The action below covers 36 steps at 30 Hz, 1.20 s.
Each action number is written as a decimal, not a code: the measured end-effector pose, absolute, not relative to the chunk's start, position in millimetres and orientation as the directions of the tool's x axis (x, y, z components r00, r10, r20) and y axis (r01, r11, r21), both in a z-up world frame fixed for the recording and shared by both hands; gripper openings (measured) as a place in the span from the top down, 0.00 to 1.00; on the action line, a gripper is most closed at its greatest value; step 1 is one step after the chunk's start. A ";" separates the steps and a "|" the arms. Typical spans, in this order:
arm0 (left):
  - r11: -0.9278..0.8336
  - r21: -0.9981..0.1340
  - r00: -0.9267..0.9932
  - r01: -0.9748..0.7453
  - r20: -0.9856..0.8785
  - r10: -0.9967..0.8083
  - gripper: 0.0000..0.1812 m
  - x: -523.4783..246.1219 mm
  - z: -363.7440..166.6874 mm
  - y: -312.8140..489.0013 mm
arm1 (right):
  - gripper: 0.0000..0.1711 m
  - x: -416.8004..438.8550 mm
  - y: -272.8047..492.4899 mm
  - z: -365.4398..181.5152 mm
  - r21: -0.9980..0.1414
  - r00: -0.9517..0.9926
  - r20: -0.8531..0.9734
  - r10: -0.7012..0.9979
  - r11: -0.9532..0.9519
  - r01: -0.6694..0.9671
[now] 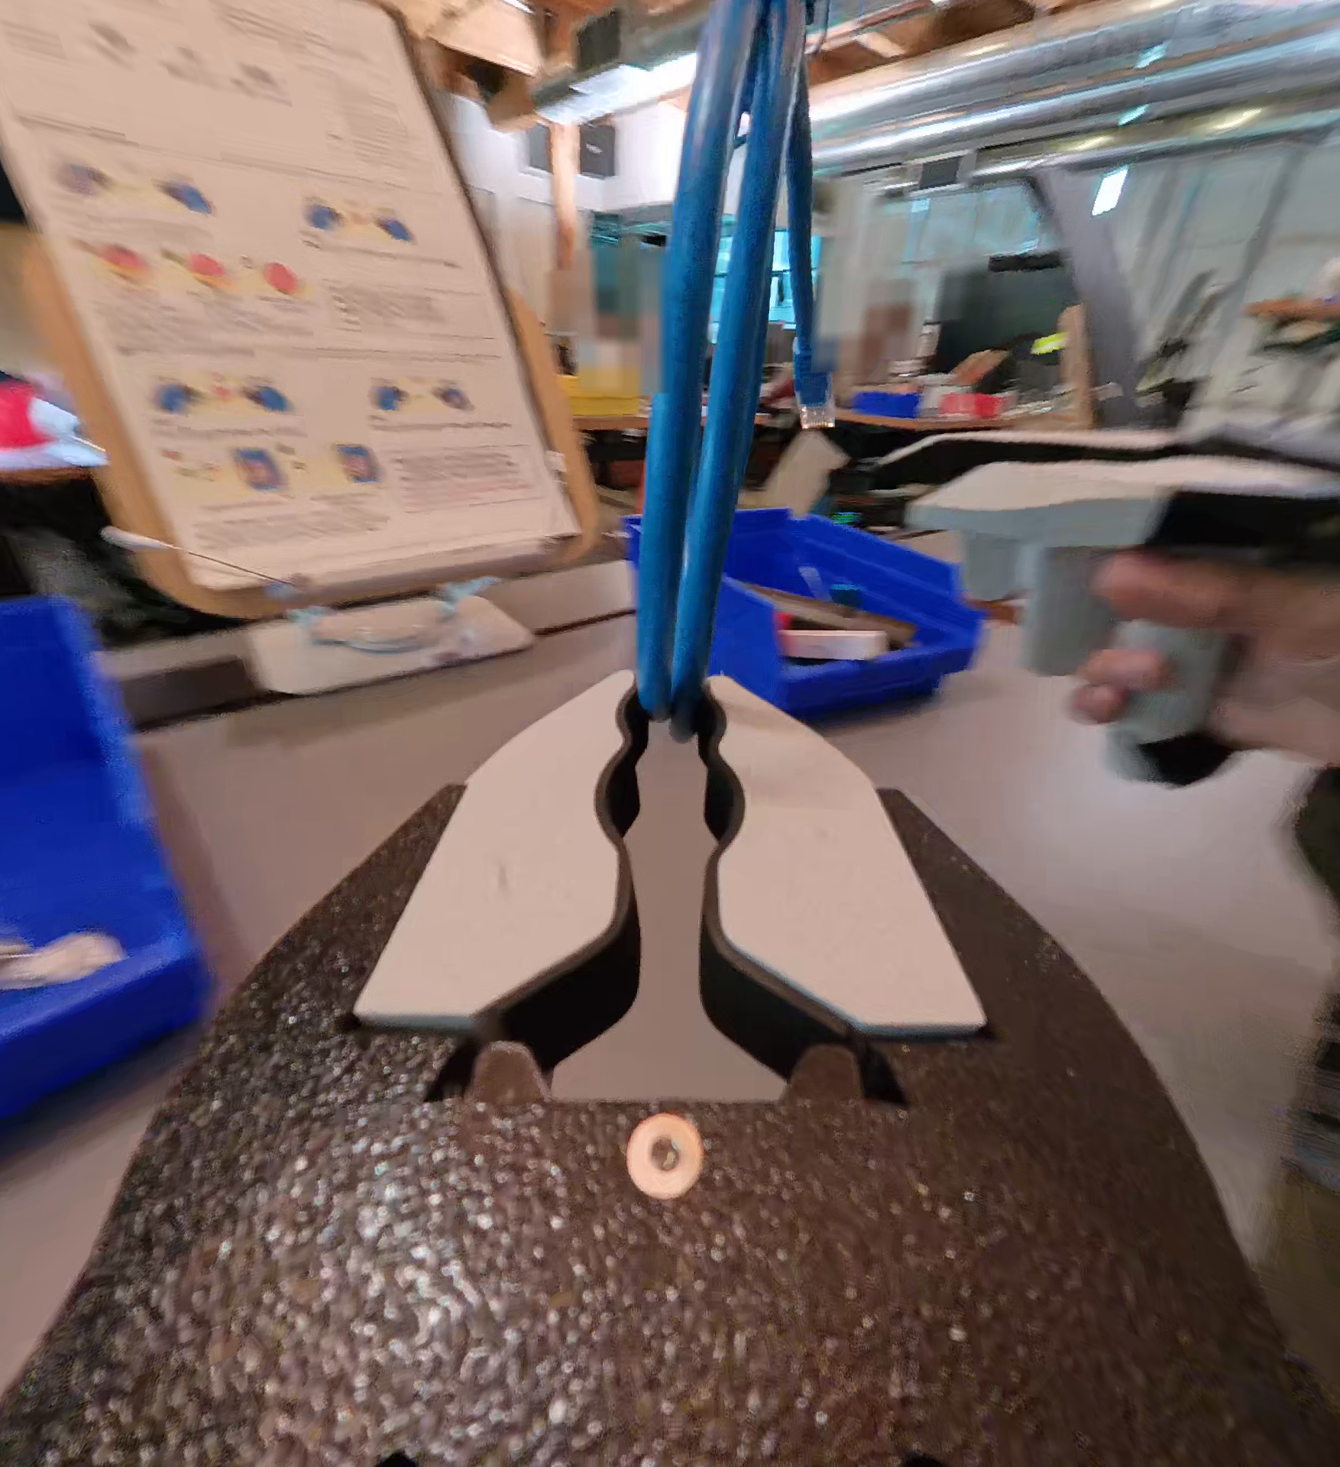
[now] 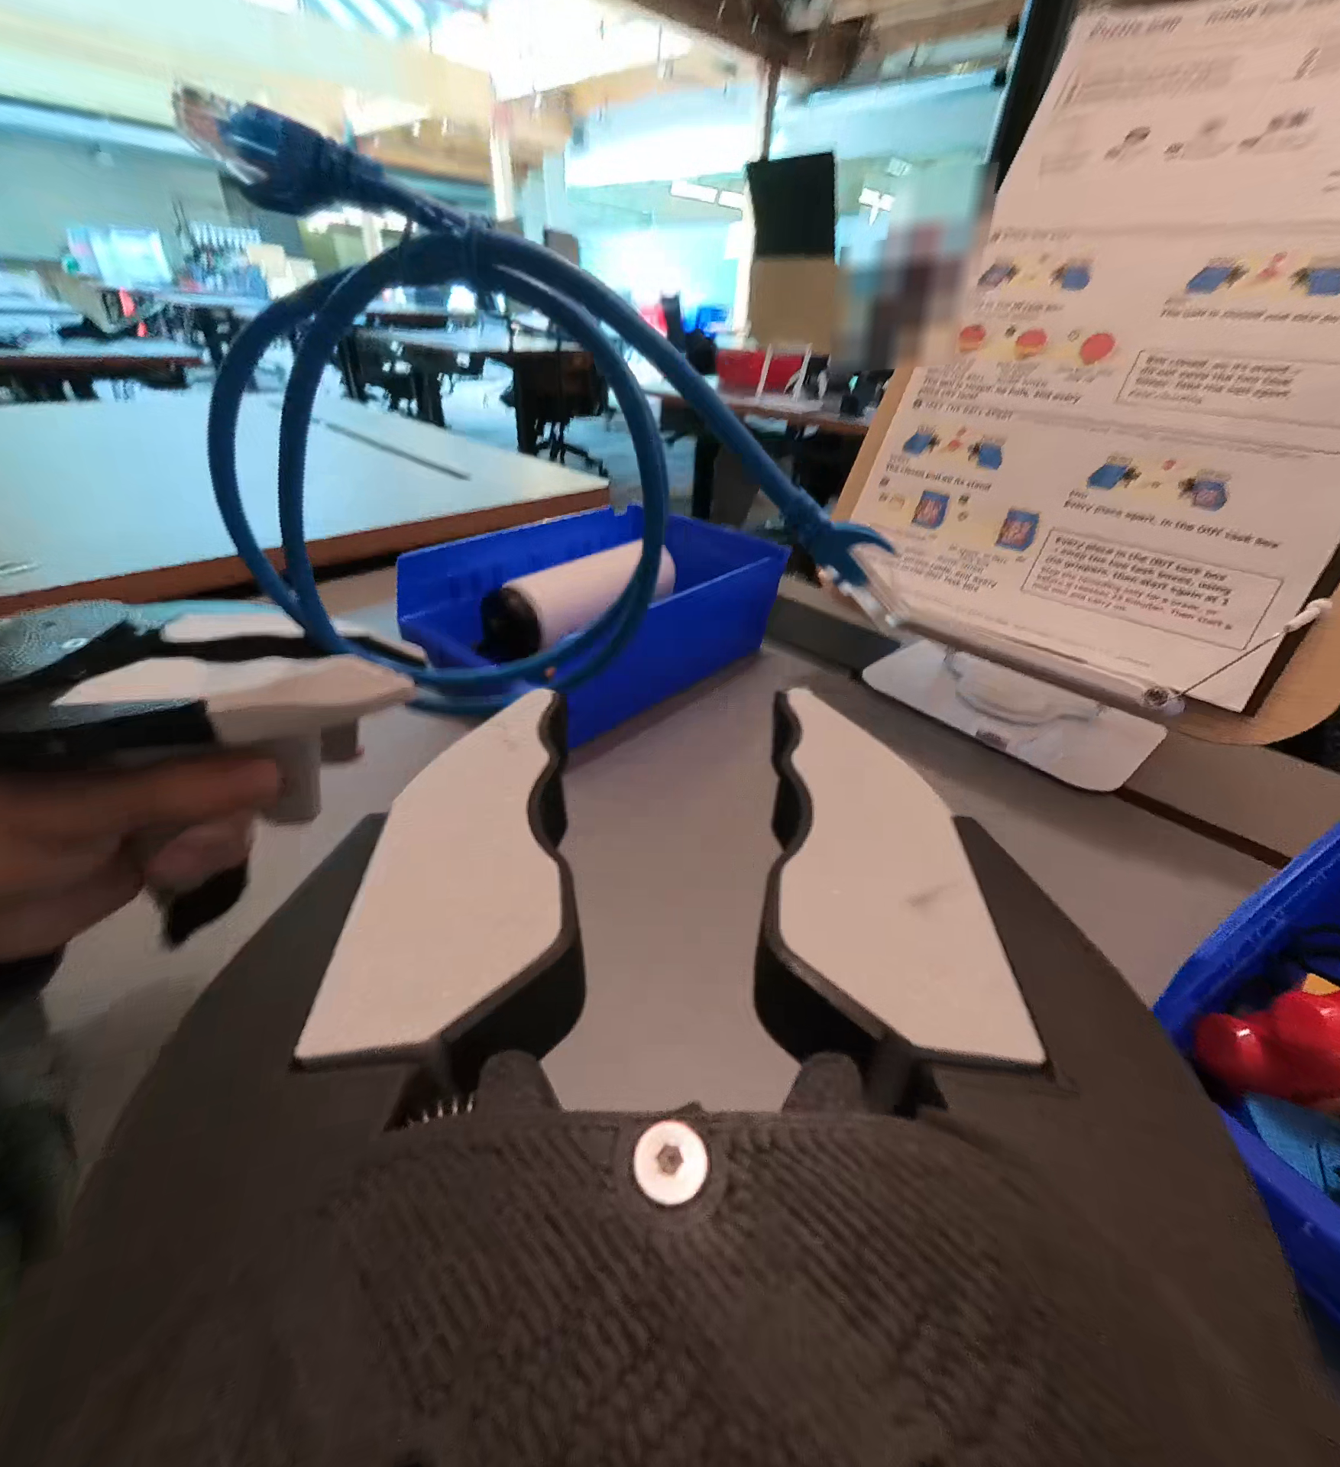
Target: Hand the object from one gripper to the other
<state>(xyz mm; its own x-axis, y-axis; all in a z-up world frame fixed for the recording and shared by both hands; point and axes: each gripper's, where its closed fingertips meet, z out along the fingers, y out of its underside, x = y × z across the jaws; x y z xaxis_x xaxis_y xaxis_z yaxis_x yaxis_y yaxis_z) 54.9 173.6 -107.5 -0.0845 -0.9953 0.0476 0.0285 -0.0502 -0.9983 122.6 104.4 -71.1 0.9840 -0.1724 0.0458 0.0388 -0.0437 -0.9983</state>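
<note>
A coiled blue network cable (image 1: 698,397) stands up from the tips of my left gripper (image 1: 671,714), which is shut on the bottom of the loop. In the right wrist view the same cable (image 2: 444,444) forms a ring in the air, with plug ends at upper left and at right. There my left gripper (image 2: 389,687) comes in from the left, pinching the loop's lower edge. My right gripper (image 2: 671,714) is open and empty, its tips just below and right of the loop. It also shows in the left wrist view (image 1: 937,508), at the right, held by a hand.
A blue bin (image 2: 611,627) holding a white roll sits behind the cable. It shows in the left wrist view (image 1: 833,627) too. An instruction sheet on a wooden stand (image 2: 1127,381) is at the right. More blue bins sit at the left (image 1: 40,833) and at the right (image 2: 1302,992) on the grey table (image 2: 651,833).
</note>
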 end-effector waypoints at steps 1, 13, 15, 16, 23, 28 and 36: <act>0.047 -0.998 -0.002 0.041 -0.047 -0.999 0.94 52.9 -105.6 186.7 | 0.68 121.3 101.9 -69.5 -0.998 0.987 0.028 -0.158 -0.059 0.019; 0.877 -0.473 0.454 -0.090 -0.803 -0.386 0.94 31.5 -79.5 204.6 | 0.71 86.4 97.3 -43.9 -0.638 0.556 -0.707 0.437 -0.054 -0.768; 0.912 -0.395 0.454 -0.106 -0.836 -0.309 0.94 33.2 -83.4 199.5 | 0.70 85.6 100.9 -50.8 -0.619 0.527 -0.726 0.442 -0.089 -0.780; 0.926 -0.361 0.456 -0.113 -0.846 -0.275 0.94 33.8 -84.9 197.5 | 0.70 84.6 102.1 -53.1 -0.618 0.520 -0.730 0.443 -0.101 -0.780; 0.955 -0.260 0.456 -0.146 -0.874 -0.168 0.94 33.6 -85.7 199.0 | 0.88 79.3 102.6 -67.7 -0.737 0.630 -0.651 0.424 -0.154 -0.658; 0.944 -0.308 0.386 -0.116 -0.890 -0.243 0.87 43.0 -96.3 197.6 | 0.91 84.9 99.0 -61.6 -0.819 0.731 -0.553 0.401 -0.101 -0.564; 0.858 -0.509 0.334 -0.070 -0.823 -0.460 0.80 43.9 -95.0 212.5 | 0.92 235.7 10.9 -16.6 -0.988 0.898 0.002 -0.440 0.139 0.071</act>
<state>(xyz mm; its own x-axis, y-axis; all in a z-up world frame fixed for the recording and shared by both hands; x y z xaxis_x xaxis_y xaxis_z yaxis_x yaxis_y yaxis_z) 43.9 212.5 -95.0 0.3338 -0.4605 -0.8225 -0.0696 0.8581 -0.5087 235.7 10.9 -16.6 0.8979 -0.4402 0.0025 0.0709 0.1391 -0.9877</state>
